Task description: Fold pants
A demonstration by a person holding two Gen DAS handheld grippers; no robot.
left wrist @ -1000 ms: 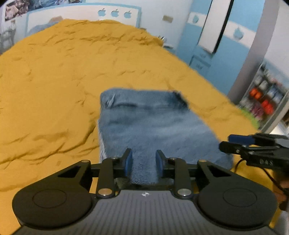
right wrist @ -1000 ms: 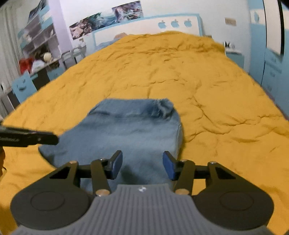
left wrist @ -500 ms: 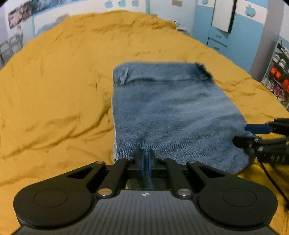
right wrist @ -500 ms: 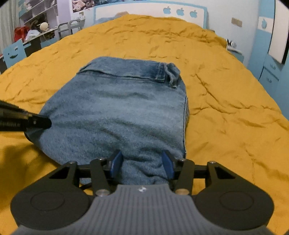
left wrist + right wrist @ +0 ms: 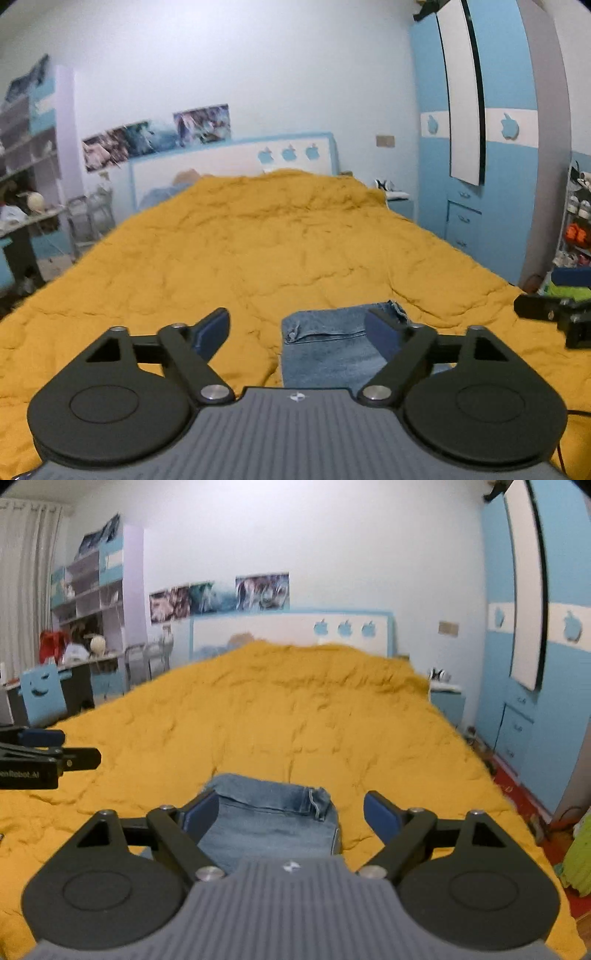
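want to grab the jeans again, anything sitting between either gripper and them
Nothing visible does. The folded jeans lie alone on the yellow bedspread, just ahead of the left gripper and the right gripper, whose jaws are opening with nothing between them.

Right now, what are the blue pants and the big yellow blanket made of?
The pants look like denim: faded matte blue, with a stitched waistband and belt loop. The blanket looks like soft, matte woven cloth, maybe cotton, since it puckers into fine wrinkles all over; the exact fibre can't be told.
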